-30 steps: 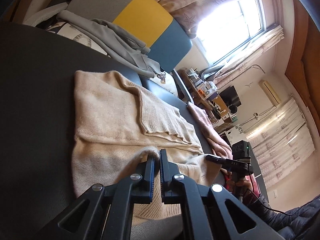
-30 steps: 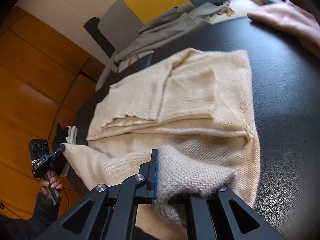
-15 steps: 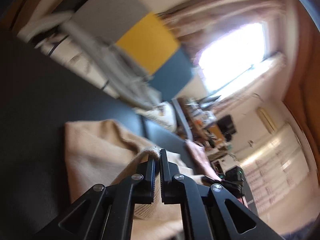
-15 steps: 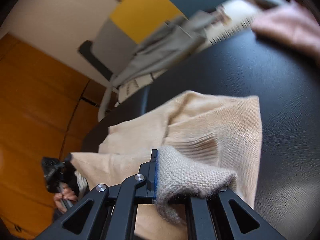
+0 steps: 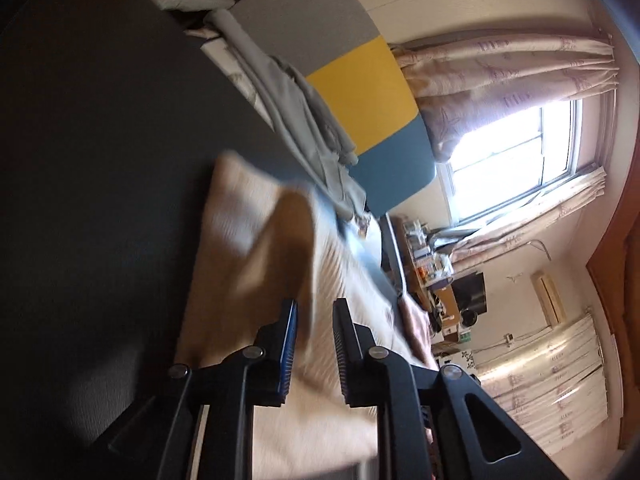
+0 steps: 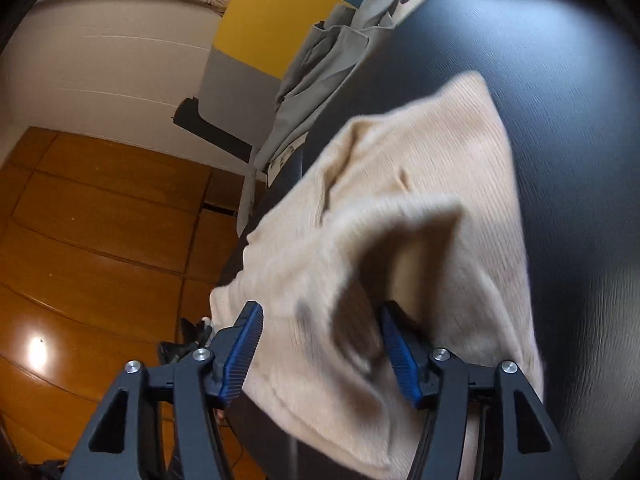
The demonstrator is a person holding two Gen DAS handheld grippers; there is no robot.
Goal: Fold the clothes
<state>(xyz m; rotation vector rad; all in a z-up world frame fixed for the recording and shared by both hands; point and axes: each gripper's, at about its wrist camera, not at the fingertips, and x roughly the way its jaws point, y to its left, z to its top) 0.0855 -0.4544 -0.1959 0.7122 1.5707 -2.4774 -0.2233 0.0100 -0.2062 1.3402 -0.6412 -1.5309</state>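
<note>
**Letting go of the fold on a knit sweater: a few thoughts**

Starting on the left: the left gripper (image 5: 314,322) has its jaws apart with nothing pinched, and the beige sweater (image 5: 256,248) sits just beyond the fingertips on the dark table (image 5: 100,140). That view is smeared, so I can't tell whether the raised flap of knit is touching the pads or already clear of them. Behind it there's a grey garment (image 5: 304,120) draped by the grey, yellow and blue cushion (image 5: 360,76), well out of the way.

Over on the right, the right gripper (image 6: 320,344) is spread wide too, with a hump of the sweater (image 6: 420,208) bulging up between the fingers but not clamped. The rest of it lies folded over on the table (image 6: 580,120), near the edge.

My take: this looks like the release part of the fold. Loose knit likes to snag on those ribbed blue pads, so I'd pull both grippers straight back and low, not up, so the top layer isn't dragged. If that hump doesn't settle, pat it flat before the next fold.
</note>
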